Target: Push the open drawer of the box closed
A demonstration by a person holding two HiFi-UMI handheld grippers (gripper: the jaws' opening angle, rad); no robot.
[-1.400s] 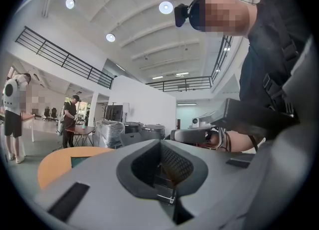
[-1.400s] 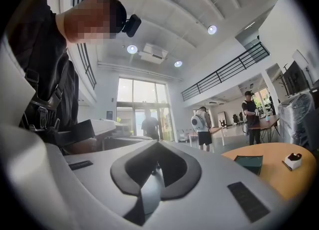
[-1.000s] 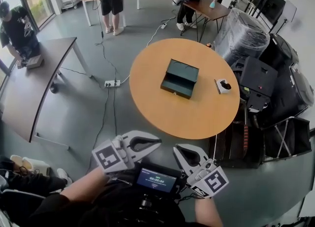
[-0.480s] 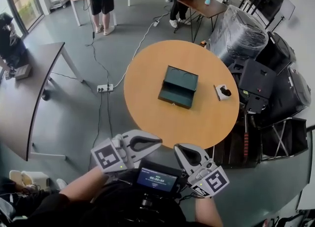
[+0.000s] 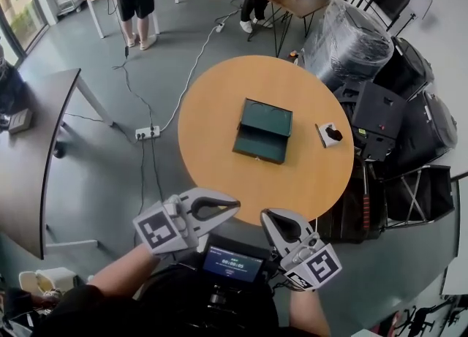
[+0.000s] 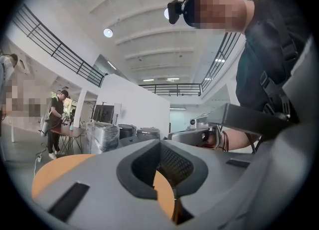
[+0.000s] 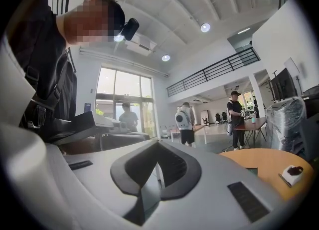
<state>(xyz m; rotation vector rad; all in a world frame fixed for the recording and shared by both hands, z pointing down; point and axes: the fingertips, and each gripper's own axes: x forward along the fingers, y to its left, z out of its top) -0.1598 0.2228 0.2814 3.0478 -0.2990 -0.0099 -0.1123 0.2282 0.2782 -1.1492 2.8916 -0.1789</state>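
A dark green box [image 5: 266, 119] lies on the round wooden table [image 5: 212, 120], its drawer [image 5: 258, 143] pulled out toward me. Both grippers hover over the floor short of the table's near edge, apart from the box. My left gripper [image 5: 233, 204] is shut with nothing in it, its tips meeting in the left gripper view [image 6: 159, 142]. My right gripper [image 5: 266, 216] is also shut and empty, the jaws touching in the right gripper view [image 7: 158, 142]. The table edge [image 7: 264, 160] shows to the right there.
A small white pad with a black object [image 5: 330, 135] sits on the table right of the box. Black cases and wrapped equipment [image 5: 380, 101] crowd the right side. A power strip [image 5: 146, 132] and cables lie on the floor; a grey table [image 5: 29, 160] stands left.
The table and box have come nearer in the head view and the room has slid back. Both grippers stay shut and side by side.
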